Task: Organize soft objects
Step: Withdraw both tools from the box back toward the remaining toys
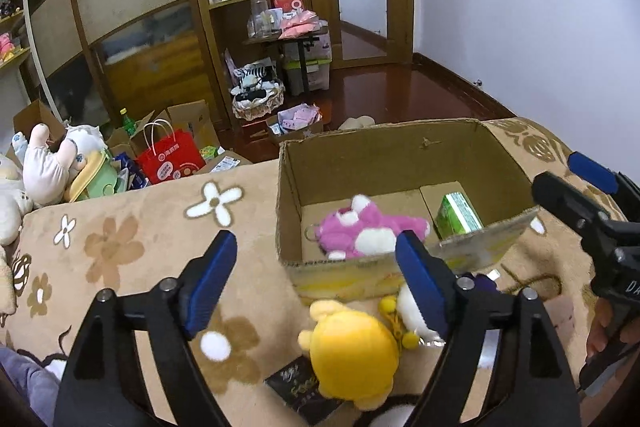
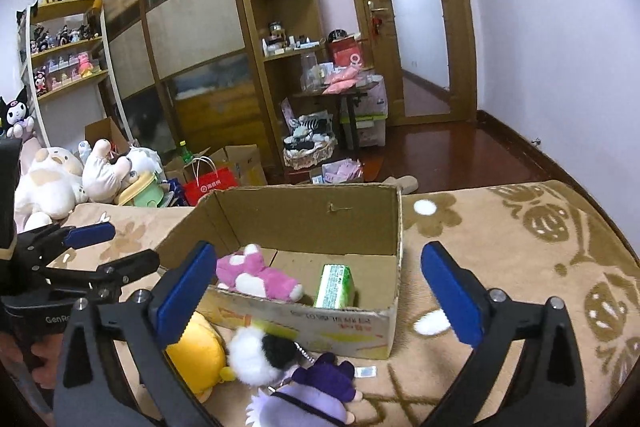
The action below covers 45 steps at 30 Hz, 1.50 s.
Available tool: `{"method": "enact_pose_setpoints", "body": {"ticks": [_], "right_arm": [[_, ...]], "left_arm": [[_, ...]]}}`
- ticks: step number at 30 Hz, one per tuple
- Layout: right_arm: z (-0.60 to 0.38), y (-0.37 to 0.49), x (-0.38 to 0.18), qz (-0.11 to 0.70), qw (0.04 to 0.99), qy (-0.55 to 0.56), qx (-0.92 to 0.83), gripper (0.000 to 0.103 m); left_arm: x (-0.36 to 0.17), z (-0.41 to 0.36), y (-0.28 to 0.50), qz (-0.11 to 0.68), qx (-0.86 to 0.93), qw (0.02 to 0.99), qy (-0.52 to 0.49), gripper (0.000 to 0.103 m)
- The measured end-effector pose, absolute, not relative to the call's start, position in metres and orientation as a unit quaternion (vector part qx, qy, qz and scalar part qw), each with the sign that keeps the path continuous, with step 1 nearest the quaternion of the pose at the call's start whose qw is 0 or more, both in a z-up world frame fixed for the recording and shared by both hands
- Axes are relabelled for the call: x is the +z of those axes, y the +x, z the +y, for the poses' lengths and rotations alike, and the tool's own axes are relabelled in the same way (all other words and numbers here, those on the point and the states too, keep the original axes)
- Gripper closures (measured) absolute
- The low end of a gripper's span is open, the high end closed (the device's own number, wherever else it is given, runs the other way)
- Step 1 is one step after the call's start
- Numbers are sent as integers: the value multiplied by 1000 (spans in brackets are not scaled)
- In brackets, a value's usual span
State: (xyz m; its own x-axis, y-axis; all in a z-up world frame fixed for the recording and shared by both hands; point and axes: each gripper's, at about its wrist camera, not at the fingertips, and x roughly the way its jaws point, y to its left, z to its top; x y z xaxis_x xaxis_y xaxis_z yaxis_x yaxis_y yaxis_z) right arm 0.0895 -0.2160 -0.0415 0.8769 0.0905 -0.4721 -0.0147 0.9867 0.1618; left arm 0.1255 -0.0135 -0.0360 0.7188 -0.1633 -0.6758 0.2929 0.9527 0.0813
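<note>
I see both grippers, left (image 1: 316,279) and right (image 2: 320,291), with jaws spread and empty. The pink plush (image 2: 256,273) lies in the box (image 2: 304,211) at frame centre; the yellow plush (image 1: 352,351) sits below it on the blanket (image 1: 132,247).

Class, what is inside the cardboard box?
Inside the cardboard box lie a pink plush toy and a green carton. The near wall hides part of the floor.
</note>
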Motion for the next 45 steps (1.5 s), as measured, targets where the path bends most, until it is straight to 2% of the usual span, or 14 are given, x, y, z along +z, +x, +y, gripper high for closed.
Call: {"method": "enact_pose_setpoints", "body": {"ticks": [4,8,26,45], "right_arm": [[-216,74,-35,246,966,75,23,0],[-216,61,-29,247,966,67,23,0],[-222,21,-32,281,953,112,24,0],[-225,50,-63,333,934,126,16,0]], "left_arm": [[-30,-8,110,357,-120,922,90,11],[-26,-7,95,360,-114,920,102,10],[-28,4,64,406,-85,903,112,9],[-59,-8,91,455,-88,877,127,9]]}}
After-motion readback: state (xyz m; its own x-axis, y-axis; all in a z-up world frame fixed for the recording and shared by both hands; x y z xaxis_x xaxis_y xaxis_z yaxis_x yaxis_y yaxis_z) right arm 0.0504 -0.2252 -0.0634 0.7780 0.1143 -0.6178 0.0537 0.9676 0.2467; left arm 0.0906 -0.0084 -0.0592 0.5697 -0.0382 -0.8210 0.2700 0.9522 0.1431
